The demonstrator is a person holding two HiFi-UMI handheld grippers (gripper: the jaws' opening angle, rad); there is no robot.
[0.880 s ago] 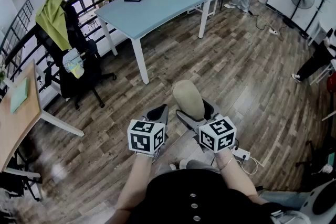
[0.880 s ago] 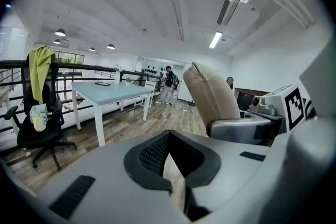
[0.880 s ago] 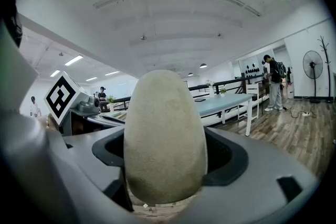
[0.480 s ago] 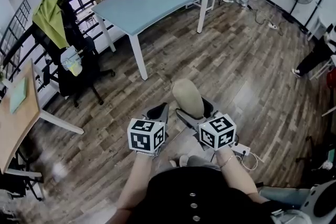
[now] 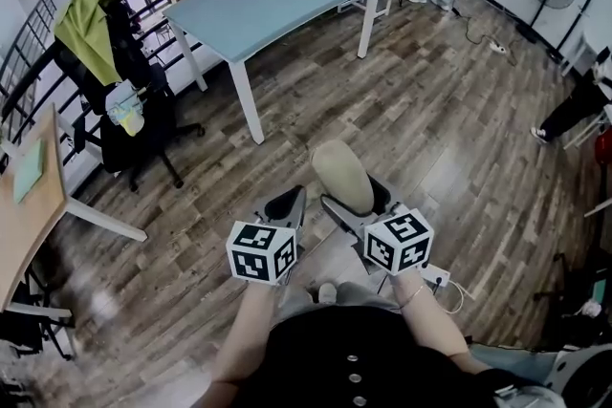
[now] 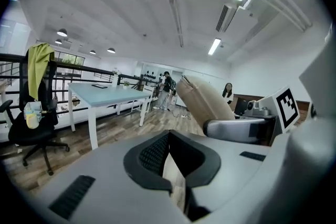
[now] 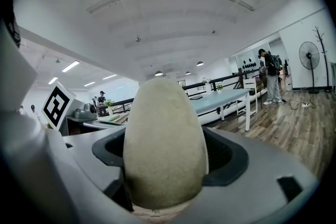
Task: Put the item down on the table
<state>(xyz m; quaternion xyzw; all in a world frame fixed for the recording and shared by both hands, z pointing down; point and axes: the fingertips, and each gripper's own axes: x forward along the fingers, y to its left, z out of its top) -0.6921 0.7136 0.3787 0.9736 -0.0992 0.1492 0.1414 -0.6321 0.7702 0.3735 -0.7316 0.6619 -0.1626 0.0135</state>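
Right gripper view shows the fingers of the right gripper (image 7: 168, 160) clenched on the beige egg-shaped item (image 7: 164, 128), held upright and well short of the far blue bench (image 5: 277, 5). The left gripper (image 6: 169, 150) has its fingers closed on nothing. Releasing early would likely drop the item on the floor (image 5: 402, 100), where its rounded shape could roll.

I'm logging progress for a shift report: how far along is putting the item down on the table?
Done: the beige egg-shaped item is off any surface, clamped in the right gripper. In hand: it is held above the wooden floor, with the light blue table well ahead. The left gripper is shut on nothing. Left: reach the table, set the item on it, let go.
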